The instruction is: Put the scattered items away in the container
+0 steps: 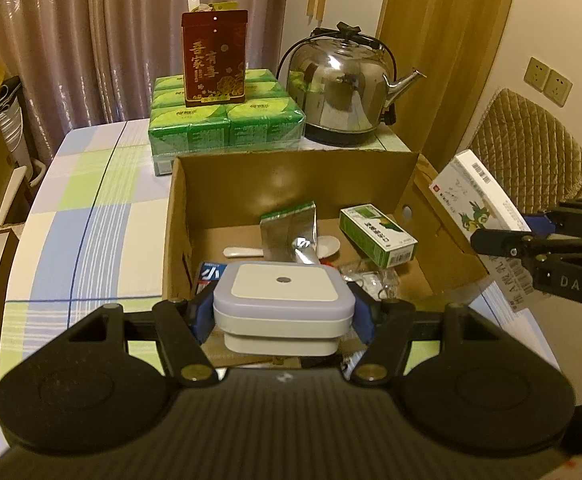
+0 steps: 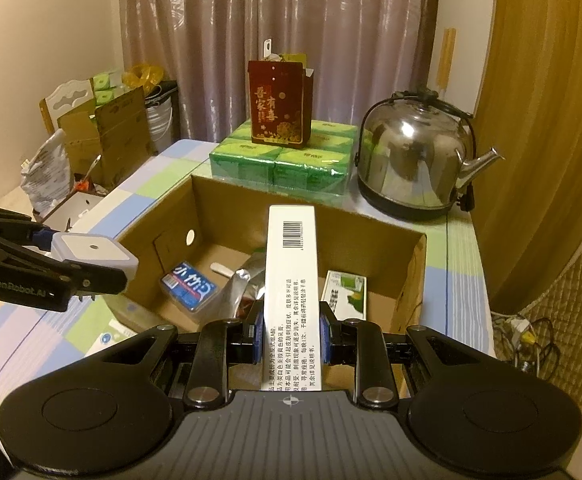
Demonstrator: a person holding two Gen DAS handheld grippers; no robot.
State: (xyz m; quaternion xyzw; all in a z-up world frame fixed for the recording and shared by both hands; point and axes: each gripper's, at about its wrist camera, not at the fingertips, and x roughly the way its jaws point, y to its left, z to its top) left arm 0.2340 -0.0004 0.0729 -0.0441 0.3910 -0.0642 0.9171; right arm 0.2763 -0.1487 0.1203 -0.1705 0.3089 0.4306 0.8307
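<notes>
My left gripper [image 1: 283,314] is shut on a square white and lilac device [image 1: 283,300], held over the near edge of the open cardboard box [image 1: 291,172]. It also shows in the right wrist view [image 2: 95,256]. My right gripper [image 2: 290,334] is shut on a long white medicine box [image 2: 291,280], held above the cardboard box [image 2: 227,196]; the medicine box also shows in the left wrist view [image 1: 479,200]. Inside lie a green medicine box [image 1: 377,236], a foil pouch [image 1: 291,232], a white spoon [image 1: 243,251] and a blue packet [image 2: 189,288].
A steel kettle [image 1: 343,88] and a green tissue pack [image 1: 227,120] with a red tin [image 1: 215,58] on top stand behind the box on the checked tablecloth [image 1: 91,220]. A padded chair [image 1: 531,144] is at the right. Boxes and bags [image 2: 103,140] crowd the left.
</notes>
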